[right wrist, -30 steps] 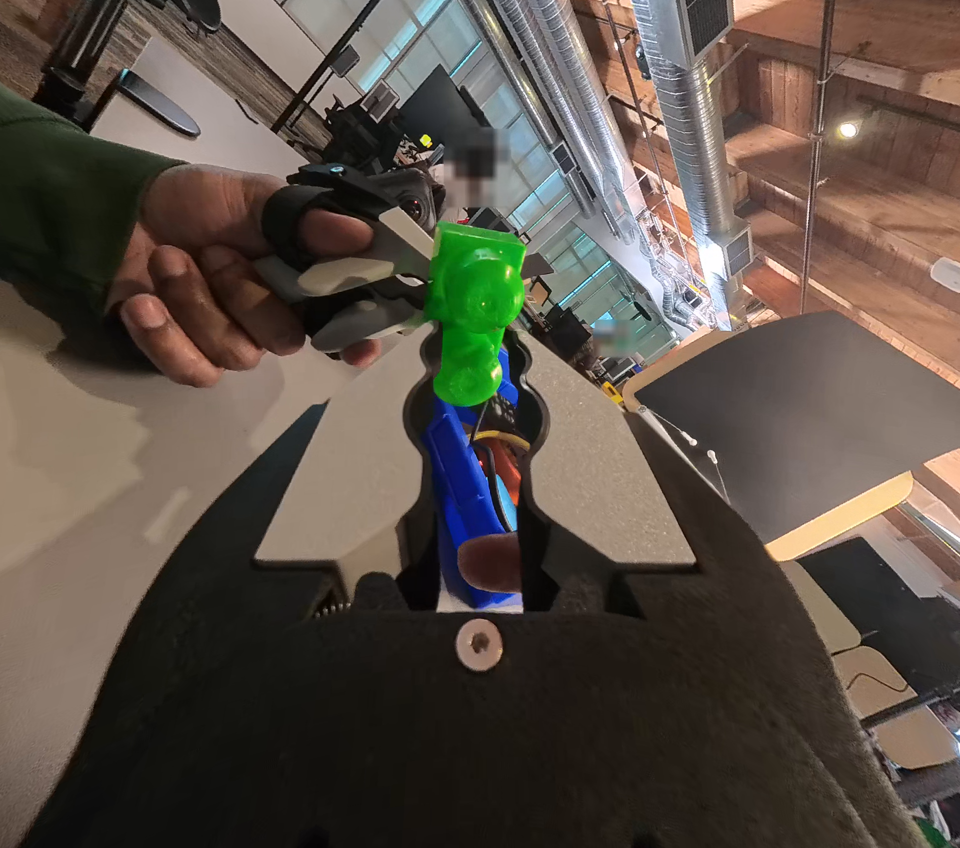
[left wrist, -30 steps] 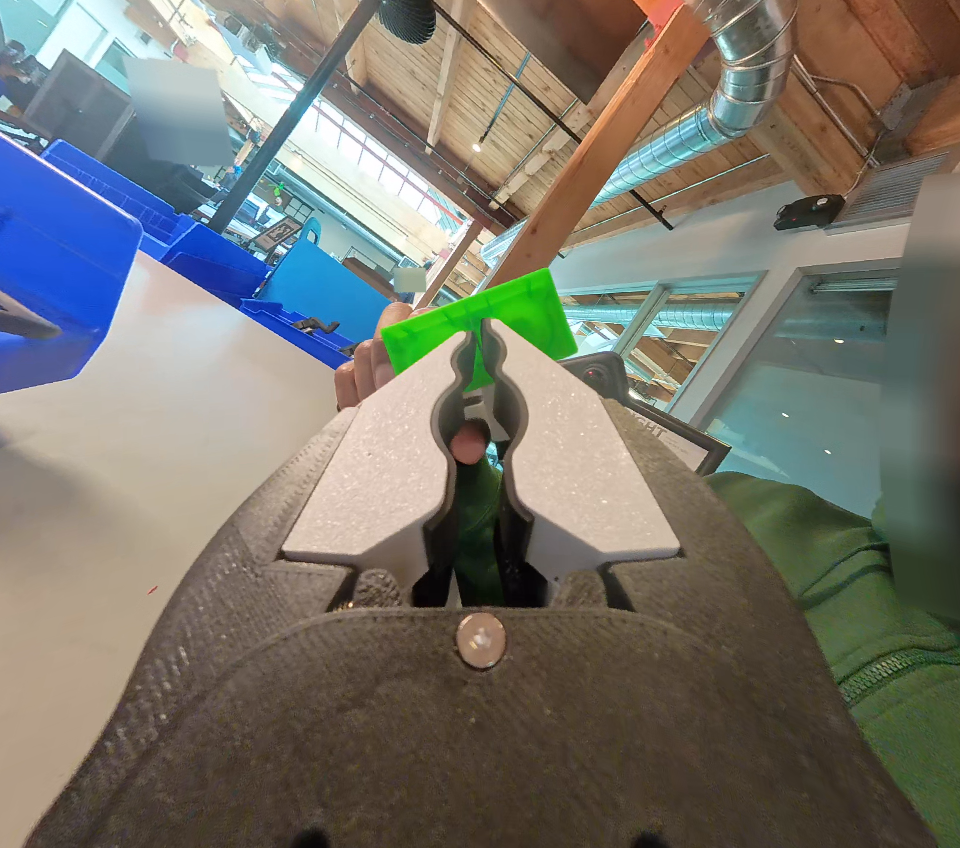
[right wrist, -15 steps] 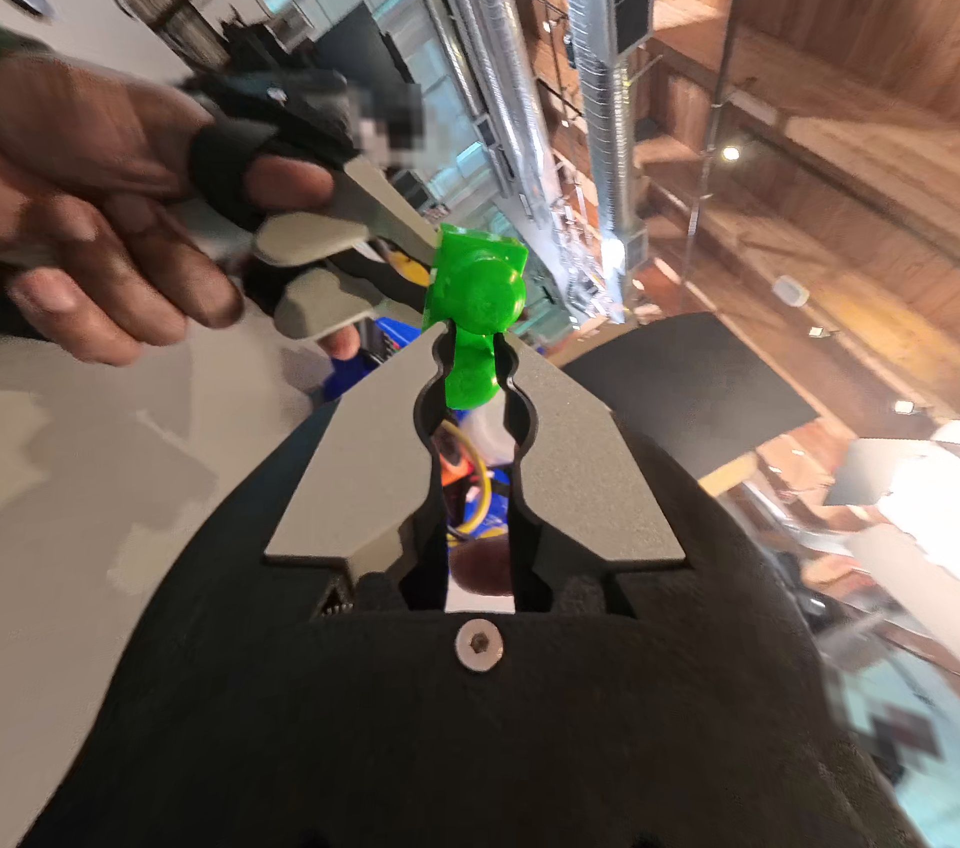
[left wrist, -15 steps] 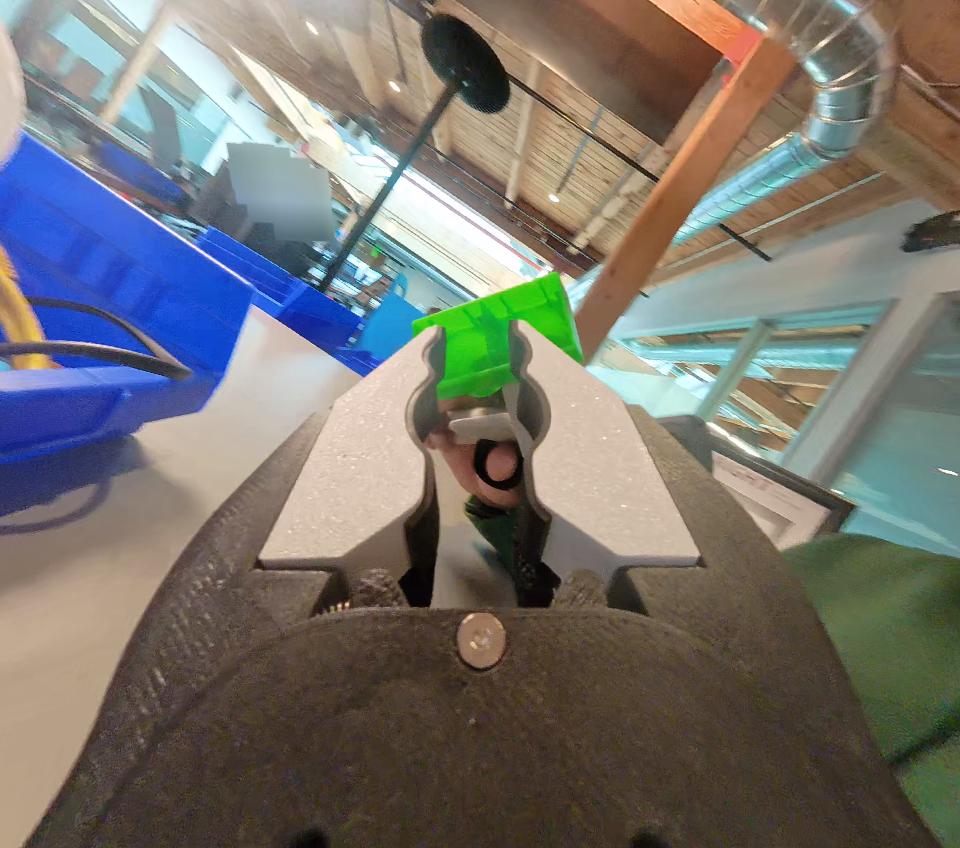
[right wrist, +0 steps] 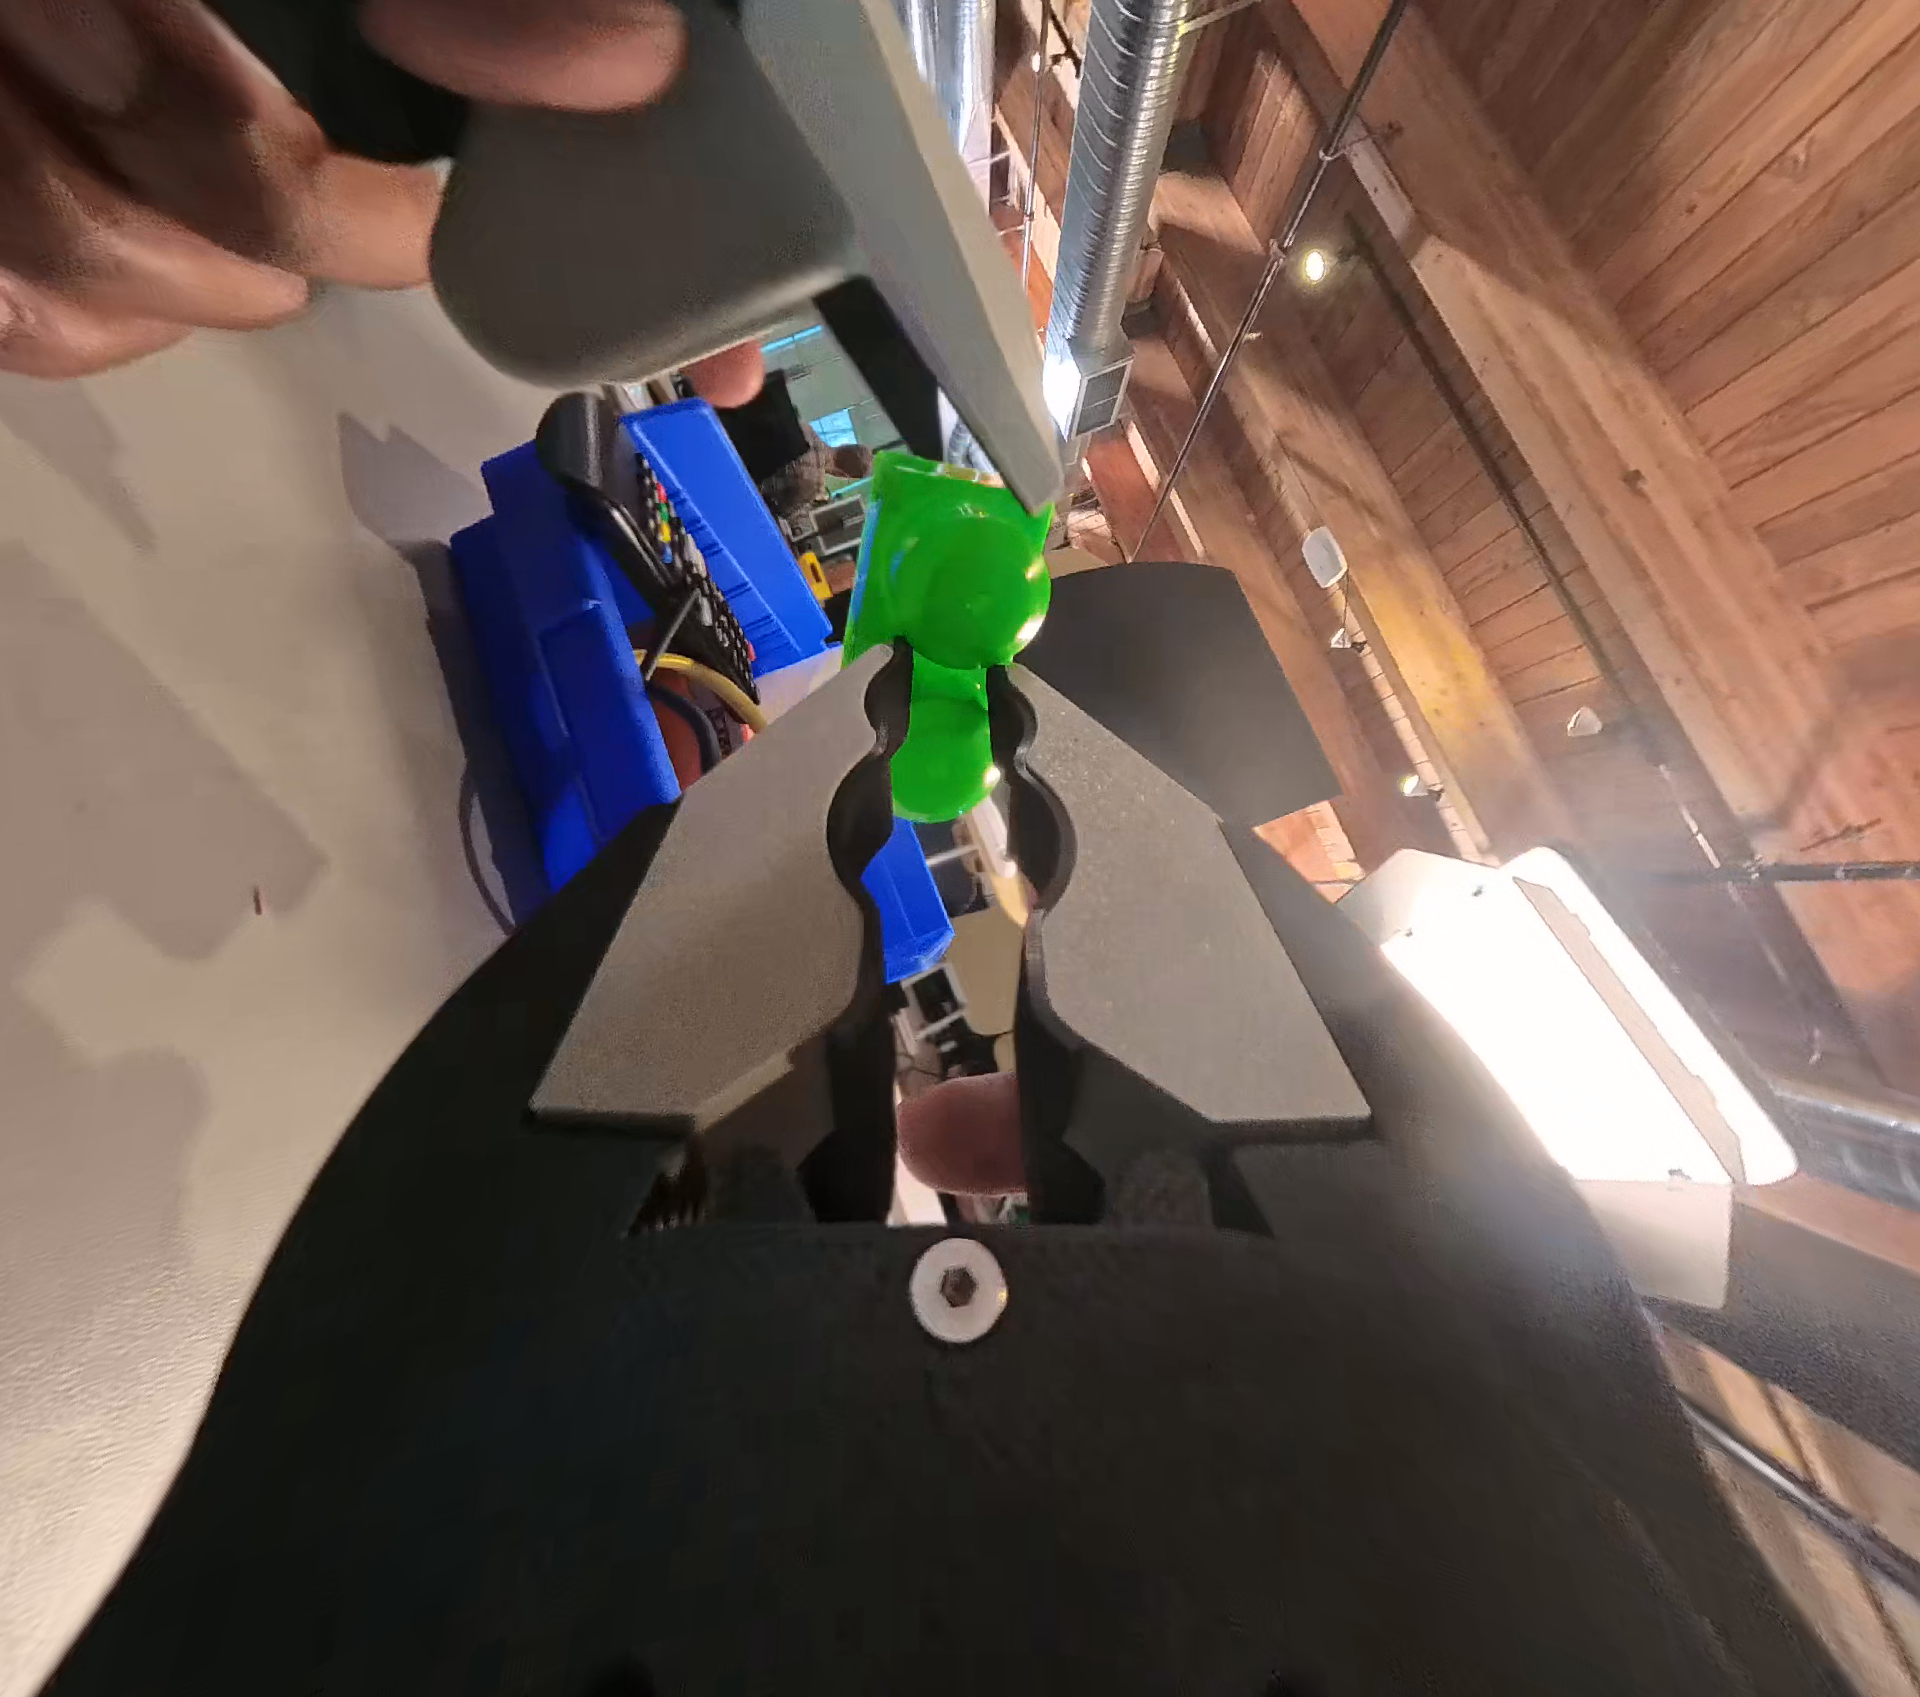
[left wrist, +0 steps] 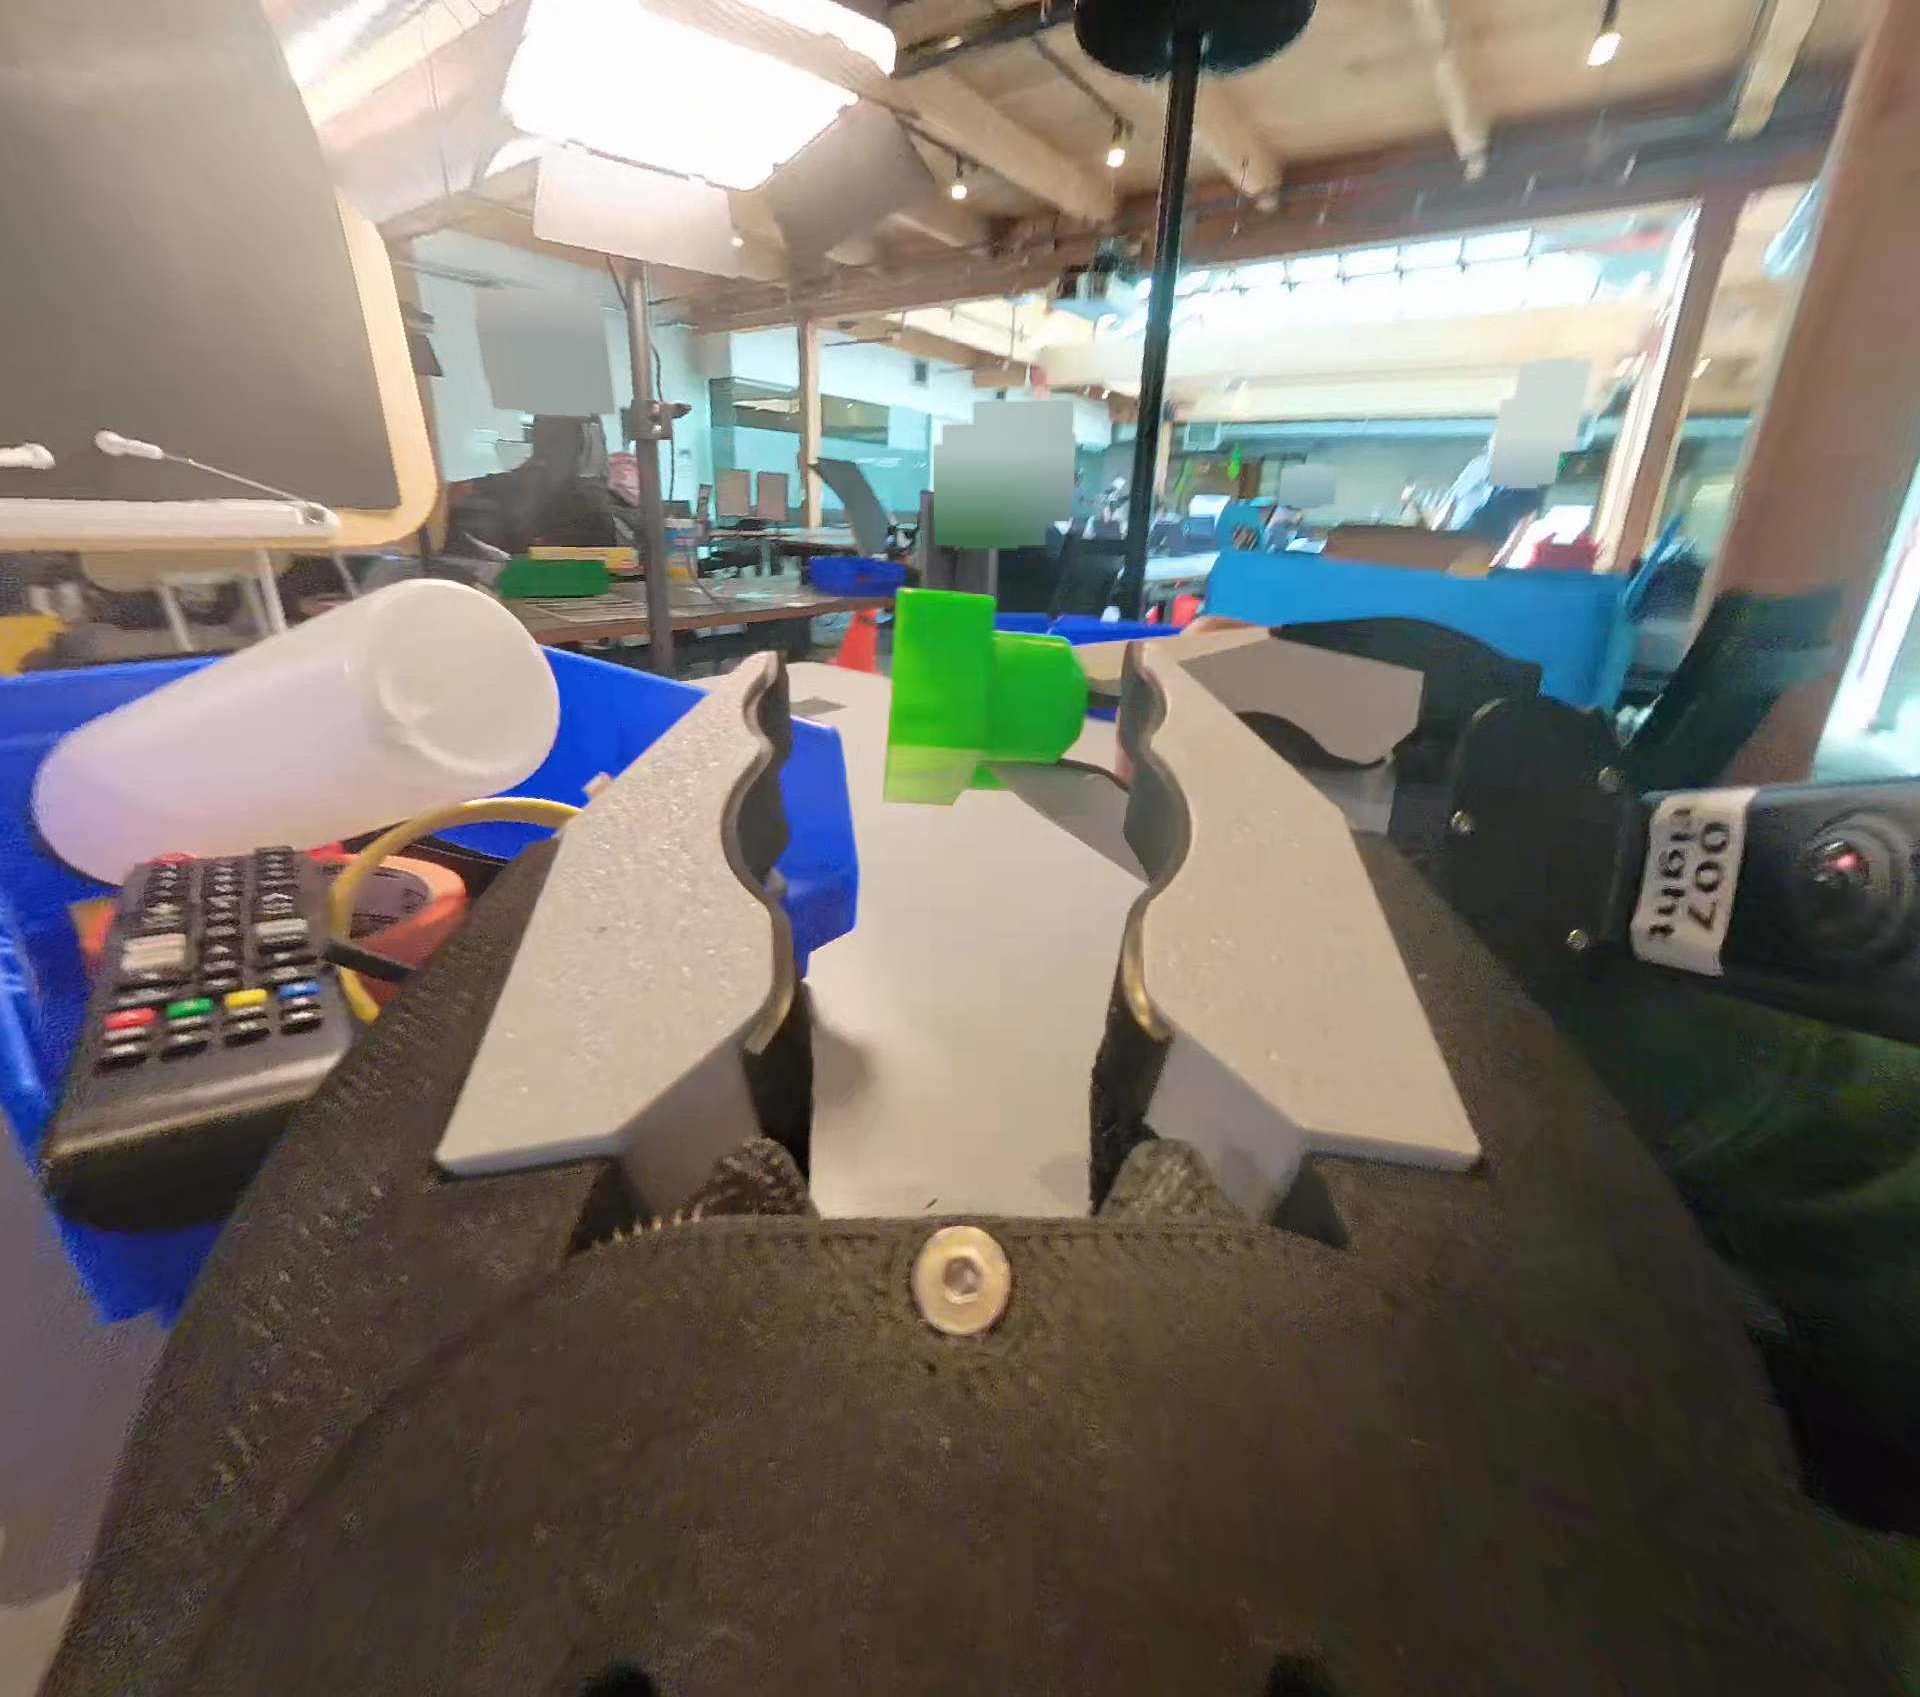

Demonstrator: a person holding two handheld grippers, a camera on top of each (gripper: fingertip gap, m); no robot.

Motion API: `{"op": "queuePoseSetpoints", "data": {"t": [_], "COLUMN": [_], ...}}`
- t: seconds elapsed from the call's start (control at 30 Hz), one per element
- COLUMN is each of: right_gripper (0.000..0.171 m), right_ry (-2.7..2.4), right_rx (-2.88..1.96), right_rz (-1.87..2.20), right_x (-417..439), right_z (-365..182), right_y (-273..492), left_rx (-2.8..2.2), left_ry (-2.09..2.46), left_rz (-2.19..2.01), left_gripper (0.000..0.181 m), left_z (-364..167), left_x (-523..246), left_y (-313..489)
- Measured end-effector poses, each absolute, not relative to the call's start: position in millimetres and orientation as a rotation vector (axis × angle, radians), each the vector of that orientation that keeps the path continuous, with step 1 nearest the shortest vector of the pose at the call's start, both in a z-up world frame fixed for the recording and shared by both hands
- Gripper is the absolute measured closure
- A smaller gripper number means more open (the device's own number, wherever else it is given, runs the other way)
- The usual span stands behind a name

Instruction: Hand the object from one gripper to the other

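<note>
— Supporting surface? Pale grey table [left wrist: 940, 1003], matte, bare down the centre of the left wrist view.
— Resting on it? Blue bin [left wrist: 665, 728] at ten o'clock, seated directly on the top. In the right wrist view, same bin [right wrist: 582, 712] at nine o'clock, casting shadow on the tabletop [right wrist: 187, 712].

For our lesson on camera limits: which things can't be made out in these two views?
- Green toy: right wrist view, far end hidden behind left gripper.
- Bin: left wrist view, contents cut by the edge and left gripper.
- Right gripper's hand: hidden behind its body.
</note>
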State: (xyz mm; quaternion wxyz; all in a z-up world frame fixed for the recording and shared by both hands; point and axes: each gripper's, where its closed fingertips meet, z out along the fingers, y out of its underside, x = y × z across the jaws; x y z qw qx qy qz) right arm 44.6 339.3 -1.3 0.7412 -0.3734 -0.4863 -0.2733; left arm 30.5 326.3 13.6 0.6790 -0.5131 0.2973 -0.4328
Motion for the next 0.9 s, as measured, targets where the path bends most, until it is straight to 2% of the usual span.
{"op": "queuePoseSetpoints", "data": {"t": [0.17,0.33,0.47,0.73,0.9], "right_gripper": [0.156,0.156,0.145,0.126,0.118], "right_ry": [-1.108,-1.114,-1.098,-1.07,-1.08], "right_rx": [-0.763,-0.755,-0.763,-0.813,-0.865], "right_rz": [-0.647,-0.651,-0.594,-0.328,-0.337], "right_x": [35,32,31,26,26], "right_z": [-6,-8,-5,3,-5], "right_y": [335,334,331,317,325], "left_rx": [-1.19,-1.239,-1.28,-1.258,-1.247], "left_ry": [0.733,0.779,0.739,0.482,0.44], "left_rz": [-0.829,-0.835,-0.877,-1.352,-1.667], "left_gripper": [0.12,0.136,0.137,0.137,0.137], "left_z": [3,-6,-7,12,13], "left_x": [36,38,33,11,15], "left_y": [329,328,333,342,335]}}
